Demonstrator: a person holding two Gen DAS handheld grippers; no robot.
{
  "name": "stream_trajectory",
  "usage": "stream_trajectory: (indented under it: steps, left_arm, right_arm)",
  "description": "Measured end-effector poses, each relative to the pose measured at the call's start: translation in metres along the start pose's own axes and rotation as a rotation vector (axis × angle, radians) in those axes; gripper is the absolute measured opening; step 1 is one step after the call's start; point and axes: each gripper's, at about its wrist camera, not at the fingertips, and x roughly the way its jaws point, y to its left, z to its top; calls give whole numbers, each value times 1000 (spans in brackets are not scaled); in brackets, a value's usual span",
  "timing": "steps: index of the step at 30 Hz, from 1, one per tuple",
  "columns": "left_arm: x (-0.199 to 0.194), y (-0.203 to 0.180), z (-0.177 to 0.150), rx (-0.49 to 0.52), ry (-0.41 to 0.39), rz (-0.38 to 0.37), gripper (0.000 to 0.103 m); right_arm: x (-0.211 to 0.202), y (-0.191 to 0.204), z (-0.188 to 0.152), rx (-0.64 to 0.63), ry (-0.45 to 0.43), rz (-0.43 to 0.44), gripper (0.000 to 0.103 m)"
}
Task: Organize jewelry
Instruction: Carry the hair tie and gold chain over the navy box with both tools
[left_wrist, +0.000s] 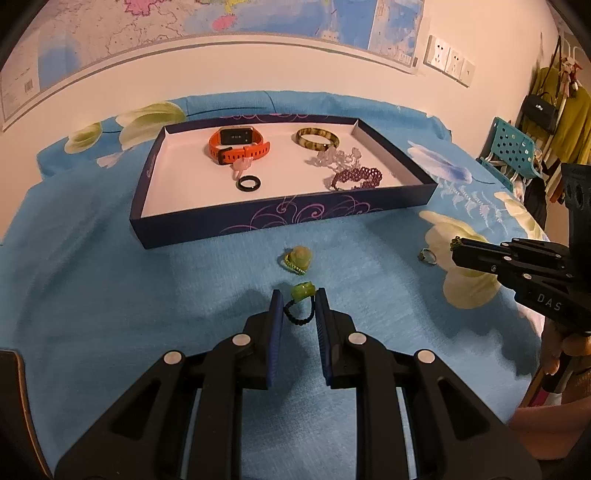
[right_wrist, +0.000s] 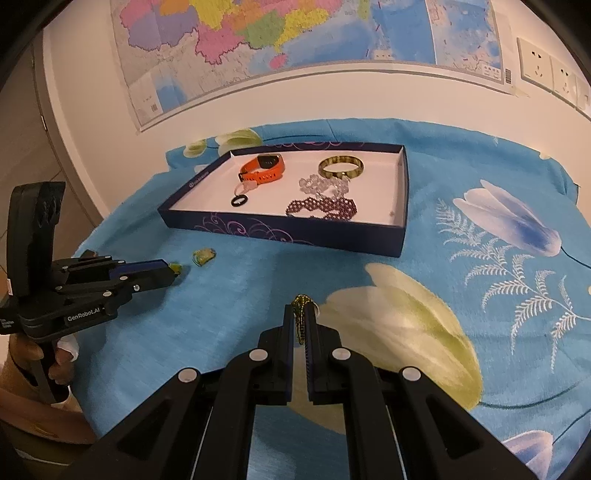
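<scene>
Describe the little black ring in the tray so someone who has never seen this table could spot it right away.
Find the dark blue tray on the blue flowered cloth. In its left half lies an orange watch; just in front of that, toward the tray's near wall, is the black ring. It is the only plain, solid black hoop there, far smaller than the mottled bangle and the purple beaded bracelet.

wall map (right_wrist: 258, 44), sockets (left_wrist: 448, 61), handbag (left_wrist: 541, 109)

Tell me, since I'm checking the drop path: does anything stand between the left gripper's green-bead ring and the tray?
Only the yellow-green ring lies on the cloth between the left gripper and the tray; lifted over, nothing else blocks.
</scene>
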Motion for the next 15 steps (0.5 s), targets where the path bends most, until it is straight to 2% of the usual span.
stream_trajectory:
  steps: [15]
  left_arm:
    - [-13, 4, 6, -23, -45, -26, 18]
  right_arm:
    - [-5, 5, 13, -2, -40, 33, 4]
